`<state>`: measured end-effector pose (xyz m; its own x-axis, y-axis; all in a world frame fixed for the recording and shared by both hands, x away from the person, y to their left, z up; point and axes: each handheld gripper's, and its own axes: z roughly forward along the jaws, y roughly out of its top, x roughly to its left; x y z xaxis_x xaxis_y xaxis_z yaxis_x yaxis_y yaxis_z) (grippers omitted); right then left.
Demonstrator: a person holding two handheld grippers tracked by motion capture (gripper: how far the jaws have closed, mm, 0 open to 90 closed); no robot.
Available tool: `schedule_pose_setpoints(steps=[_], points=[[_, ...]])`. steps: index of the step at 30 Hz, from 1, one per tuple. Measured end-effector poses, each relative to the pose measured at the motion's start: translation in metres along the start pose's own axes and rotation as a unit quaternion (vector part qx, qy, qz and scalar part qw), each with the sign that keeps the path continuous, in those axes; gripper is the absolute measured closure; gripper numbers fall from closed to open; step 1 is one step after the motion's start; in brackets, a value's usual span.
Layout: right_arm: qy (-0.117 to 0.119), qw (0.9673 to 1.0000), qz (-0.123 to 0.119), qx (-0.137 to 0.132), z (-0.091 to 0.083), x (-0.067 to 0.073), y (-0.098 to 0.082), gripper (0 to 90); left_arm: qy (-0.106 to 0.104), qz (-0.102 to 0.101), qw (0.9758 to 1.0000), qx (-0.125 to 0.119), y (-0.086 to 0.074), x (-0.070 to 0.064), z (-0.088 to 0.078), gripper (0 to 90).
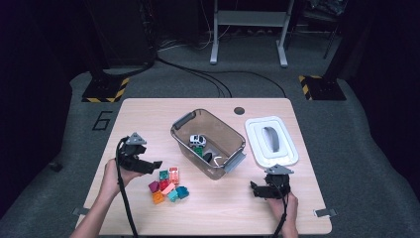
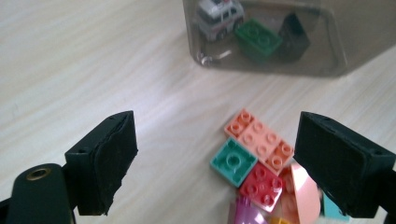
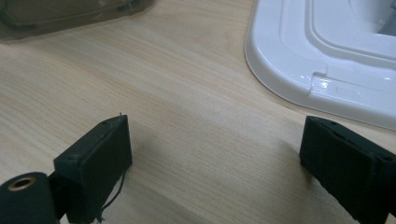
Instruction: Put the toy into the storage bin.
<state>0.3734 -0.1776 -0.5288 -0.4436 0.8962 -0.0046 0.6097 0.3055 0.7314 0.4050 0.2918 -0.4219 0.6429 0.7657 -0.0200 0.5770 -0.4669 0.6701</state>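
A pile of small coloured bricks [image 1: 168,186] lies on the wooden table in front of a clear brown bin [image 1: 233,130]. My left gripper [image 1: 156,164] hovers at the pile's left edge with its jaws open and nothing between them. In the left gripper view [image 2: 215,135], a salmon brick [image 2: 259,137], a teal brick [image 2: 232,161] and a red brick [image 2: 260,185] lie just ahead of the jaws. The bin [image 2: 327,51] holds a white toy car [image 2: 218,16], a green brick [image 2: 258,39] and a black piece [image 2: 293,37]. My right gripper [image 1: 253,188] [image 3: 215,140] rests open over bare wood.
The bin's white lid [image 1: 255,144] lies flat to the bin's right, just beyond the right gripper [image 3: 299,60]. A corner of the bin [image 3: 56,16] is at the top left of the right gripper view. A round cable hole [image 1: 239,110] is near the table's far edge.
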Motion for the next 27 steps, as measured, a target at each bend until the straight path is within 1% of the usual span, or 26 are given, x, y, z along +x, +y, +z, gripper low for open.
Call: schedule_pose_setpoints(steps=[1,3,4,5,6,7,9,10,12,13,14,16,17,19,21,22,25,27], points=[[0.000,1.0000,0.000,0.000,0.000,0.000,0.000,8.3,0.000,0.000,1.0000,0.000,0.000,0.000,0.000,13.9],[0.000,1.0000,0.000,0.000,0.000,0.000,0.000,8.3,-0.006,0.005,0.9998,0.020,-0.016,-0.003,0.006,15.0],[0.000,1.0000,0.000,0.000,0.000,0.000,0.000,8.3,-0.006,0.005,0.9998,0.020,-0.016,-0.003,0.006,15.2],[0.000,1.0000,0.000,0.000,0.000,0.000,0.000,8.3,-0.007,0.004,0.9996,0.026,-0.026,-0.006,0.010,15.5],[0.000,1.0000,0.000,0.000,0.000,0.000,0.000,8.3,-0.008,0.001,0.9995,0.030,-0.031,-0.007,0.012,15.5],[0.000,1.0000,0.000,0.000,0.000,0.000,0.000,8.3,-0.008,0.001,0.9995,0.030,-0.031,-0.007,0.012,15.8],[0.000,1.0000,0.000,0.000,0.000,0.000,0.000,8.4,-0.008,-0.001,0.9991,0.043,-0.044,-0.011,0.018,16.9],[0.000,1.0000,0.001,0.000,0.000,0.000,0.000,8.3,-0.010,-0.005,0.9989,0.045,-0.048,-0.011,0.020,17.5],[0.000,1.0000,0.000,0.000,0.000,0.000,0.000,8.3,-0.020,-0.015,0.9987,0.045,-0.054,-0.010,0.024,22.4],[0.000,1.0000,0.000,0.000,0.000,0.000,0.000,8.3,-0.020,-0.015,0.9987,0.045,-0.054,-0.010,0.024,24.9],[0.000,1.0000,0.000,0.000,0.000,0.000,0.000,8.3,-0.028,-0.018,0.9985,0.043,-0.058,-0.011,0.025,28.3],[0.000,1.0000,0.001,0.000,0.000,0.000,0.000,8.3,-0.031,-0.022,0.9984,0.042,-0.060,-0.012,0.027,34.5],[0.000,1.0000,0.000,0.000,0.000,0.000,0.000,8.3,-0.036,-0.020,0.9980,0.048,-0.063,-0.012,0.029,36.9],[0.000,1.0000,0.000,0.000,0.000,0.000,0.000,8.3,-0.037,-0.020,0.9978,0.050,-0.064,-0.012,0.030,42.5],[0.000,1.0000,0.000,0.000,0.000,0.000,0.000,8.3,-0.042,-0.026,0.9976,0.048,-0.068,-0.011,0.033,44.9],[0.000,1.0000,0.000,0.000,0.000,0.000,0.000,8.3,-0.043,-0.021,0.9976,0.050,-0.069,-0.009,0.033,47.2],[0.000,1.0000,0.000,0.000,0.000,0.000,0.000,8.3,-0.041,-0.023,0.9975,0.053,-0.071,-0.008,0.033,52.2],[0.000,1.0000,0.000,0.000,0.000,0.000,0.000,8.3,-0.039,-0.026,0.9975,0.053,-0.073,-0.007,0.034,53.3]])
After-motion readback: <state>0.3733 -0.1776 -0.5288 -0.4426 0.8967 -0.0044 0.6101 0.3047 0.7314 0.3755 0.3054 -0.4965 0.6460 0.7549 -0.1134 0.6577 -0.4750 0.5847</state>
